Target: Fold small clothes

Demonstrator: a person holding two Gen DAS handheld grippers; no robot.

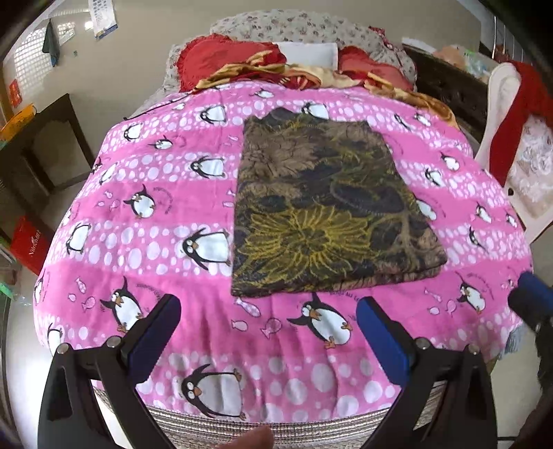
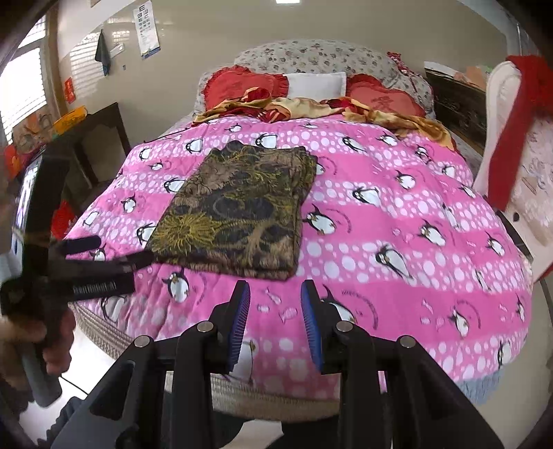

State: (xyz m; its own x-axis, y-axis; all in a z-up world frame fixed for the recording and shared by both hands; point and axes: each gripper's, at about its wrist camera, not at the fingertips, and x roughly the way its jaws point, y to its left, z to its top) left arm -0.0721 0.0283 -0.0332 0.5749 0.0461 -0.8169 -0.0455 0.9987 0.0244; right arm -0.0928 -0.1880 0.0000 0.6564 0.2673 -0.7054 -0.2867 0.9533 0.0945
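Folded brown-and-yellow floral garment (image 1: 321,207) lies centre frame on pink penguin-print quilt (image 1: 145,276). Left gripper (image 1: 268,328) jaws wide, empty; right gripper (image 2: 274,321) jaws narrowly parted, empty.

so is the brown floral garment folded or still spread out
Folded: the brown floral garment lies as a compact rectangle on the pink penguin blanket, stacked layers showing along its near edge. Neither gripper touches it.

A pink quilt (image 1: 172,214) printed with penguins and white dots covered the bed. At its head lay two red heart cushions (image 2: 242,84), a white pillow (image 2: 316,84) between them, and a rumpled red-and-gold blanket (image 2: 300,105). A calendar (image 2: 148,29) hung on the wall, and a dark cabinet (image 1: 52,145) stood beside the bed.
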